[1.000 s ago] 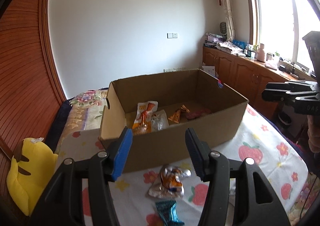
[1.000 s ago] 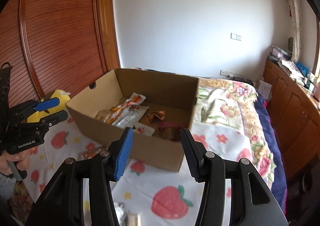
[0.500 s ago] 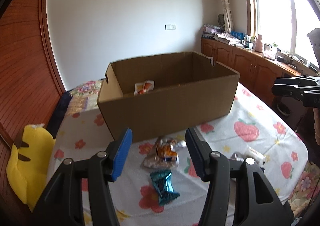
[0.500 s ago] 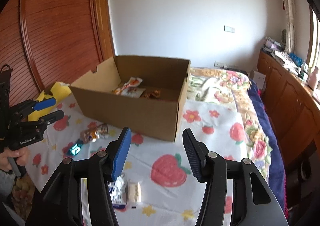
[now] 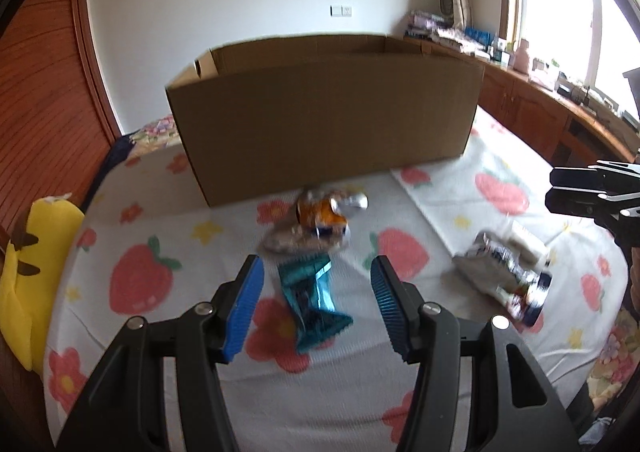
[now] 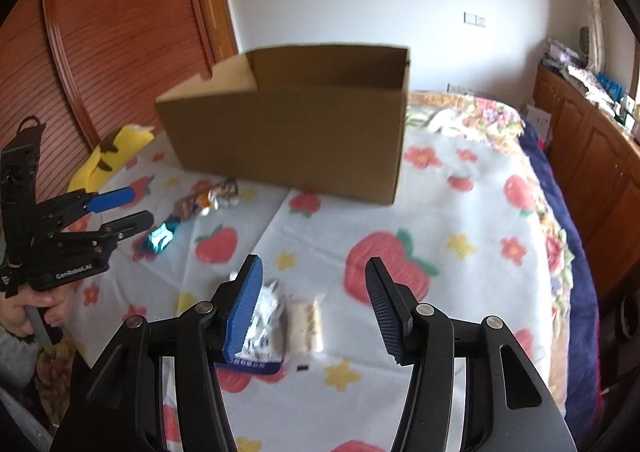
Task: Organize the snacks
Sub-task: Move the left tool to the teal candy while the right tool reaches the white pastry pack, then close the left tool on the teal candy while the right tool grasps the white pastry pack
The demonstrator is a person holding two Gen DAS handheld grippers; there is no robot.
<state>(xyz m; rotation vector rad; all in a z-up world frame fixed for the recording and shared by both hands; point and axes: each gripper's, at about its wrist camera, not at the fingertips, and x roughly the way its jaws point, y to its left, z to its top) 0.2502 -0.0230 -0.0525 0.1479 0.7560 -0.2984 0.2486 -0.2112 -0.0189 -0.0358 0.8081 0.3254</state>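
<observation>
Teal foil marks the candy packet (image 5: 313, 306) lying on the strawberry blanket (image 5: 400, 392) before the cardboard box (image 5: 320, 111). Our left gripper (image 5: 316, 306) and right gripper (image 6: 312, 306) hang spread, empty. We judge the packet light, crinkly, slippery; pinch its middle.

A tall cardboard box (image 5: 324, 115) blocks the far side of the bed (image 6: 480, 211). Open strawberry-print cover is left before it, scattered with a teal wrapper (image 5: 314, 302), an orange packet (image 5: 320, 217) and a pale biscuit packet (image 6: 306, 322).
</observation>
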